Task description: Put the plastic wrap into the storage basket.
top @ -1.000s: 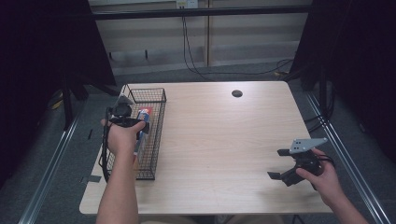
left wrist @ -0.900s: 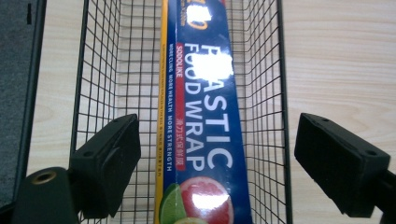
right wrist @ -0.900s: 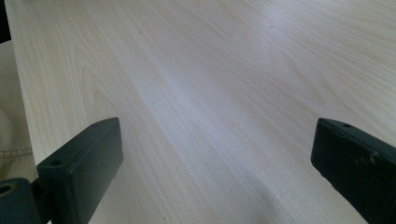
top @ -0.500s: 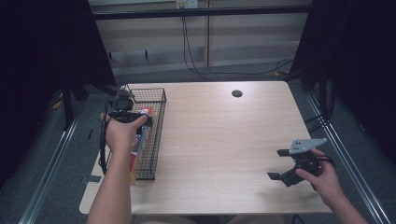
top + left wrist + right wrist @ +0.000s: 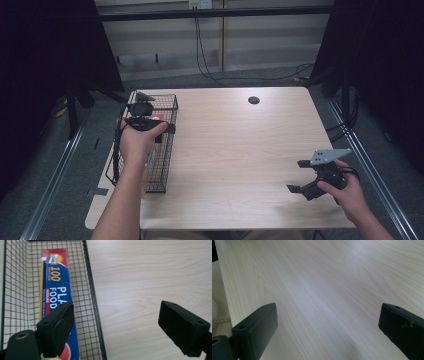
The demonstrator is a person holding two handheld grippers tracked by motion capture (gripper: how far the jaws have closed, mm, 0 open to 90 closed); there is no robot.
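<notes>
We see the left gripper [image 5: 141, 116] above the wire basket [image 5: 167, 150] at the table's [image 5: 240, 150] left edge, jaws spread wide and empty. A food-wrap box [image 5: 56, 297] lies flat inside the basket. At near right, the right gripper [image 5: 312, 177] hovers over bare wood, jaws likewise wide apart, holding nothing.

Light wood table [image 5: 240, 150] w/ dark grommet [image 5: 253, 100]; grey carpet [image 5: 65, 175], cables [image 5: 210, 70] behind
</notes>
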